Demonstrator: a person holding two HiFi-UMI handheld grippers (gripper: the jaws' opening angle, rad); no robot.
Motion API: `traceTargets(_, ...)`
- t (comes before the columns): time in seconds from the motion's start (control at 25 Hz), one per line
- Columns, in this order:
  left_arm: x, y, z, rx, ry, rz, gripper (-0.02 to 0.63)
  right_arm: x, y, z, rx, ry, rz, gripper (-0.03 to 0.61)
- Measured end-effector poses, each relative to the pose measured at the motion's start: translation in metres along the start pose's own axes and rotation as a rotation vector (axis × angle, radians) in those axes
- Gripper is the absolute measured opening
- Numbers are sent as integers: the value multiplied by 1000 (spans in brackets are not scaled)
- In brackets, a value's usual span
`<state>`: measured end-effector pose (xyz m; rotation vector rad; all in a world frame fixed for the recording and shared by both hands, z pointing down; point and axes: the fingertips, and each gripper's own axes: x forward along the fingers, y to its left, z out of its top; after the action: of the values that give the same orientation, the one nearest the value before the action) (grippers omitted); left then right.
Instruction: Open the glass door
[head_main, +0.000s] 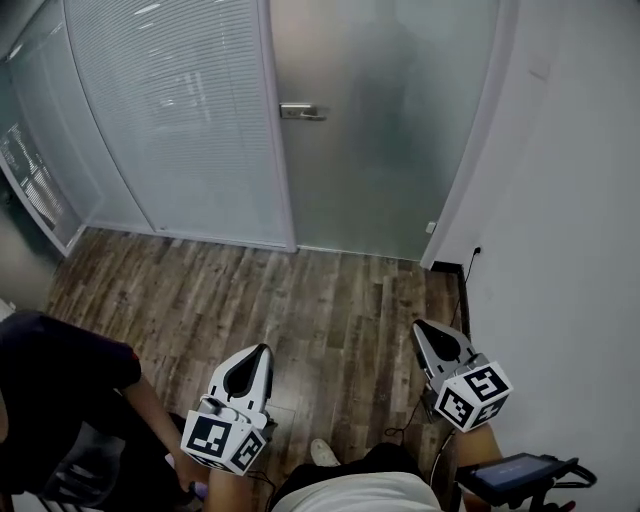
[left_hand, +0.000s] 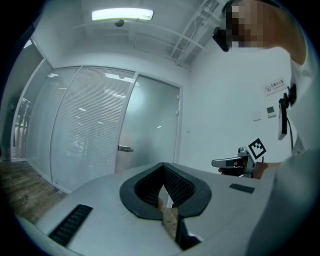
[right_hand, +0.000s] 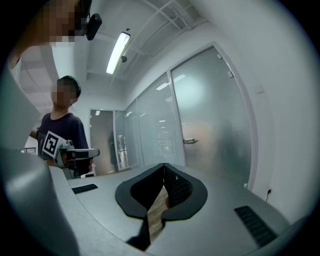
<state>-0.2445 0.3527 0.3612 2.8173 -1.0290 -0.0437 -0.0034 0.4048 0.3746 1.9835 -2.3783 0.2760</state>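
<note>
The frosted glass door (head_main: 390, 150) stands shut across the wooden floor, its metal lever handle (head_main: 300, 111) on its left edge. The handle also appears small in the left gripper view (left_hand: 125, 148) and the right gripper view (right_hand: 189, 141). My left gripper (head_main: 262, 352) is low at the picture's bottom, pointing towards the door and well short of it. Its jaws meet at the tips, with nothing between them (left_hand: 163, 166). My right gripper (head_main: 418, 327) is held beside it to the right, also far from the door. It is shut and empty (right_hand: 164, 165).
A glass partition with blinds (head_main: 180, 120) adjoins the door on the left. A white wall (head_main: 570, 250) runs along the right, with a cable (head_main: 468, 270) at its foot. A person in a dark shirt (head_main: 50, 380) is close at my left. A dark device (head_main: 520, 470) sits at bottom right.
</note>
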Motion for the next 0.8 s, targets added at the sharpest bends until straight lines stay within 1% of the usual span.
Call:
traceTargets(0.24, 29, 30, 0, 9, 12, 10, -6, 44, -13, 6, -1, 14, 14, 2)
traceTargets(0.4, 59, 53, -1, 22, 25, 32, -6, 83, -33, 10, -2, 10, 35, 2)
traceTargets(0.56, 102, 75, 3, 38, 24, 72, -6, 132, -69, 16, 12, -4, 66, 2)
traceTargets(0.8, 194, 98, 23, 26, 5, 144, -6, 205, -149, 44, 27, -17, 113, 2)
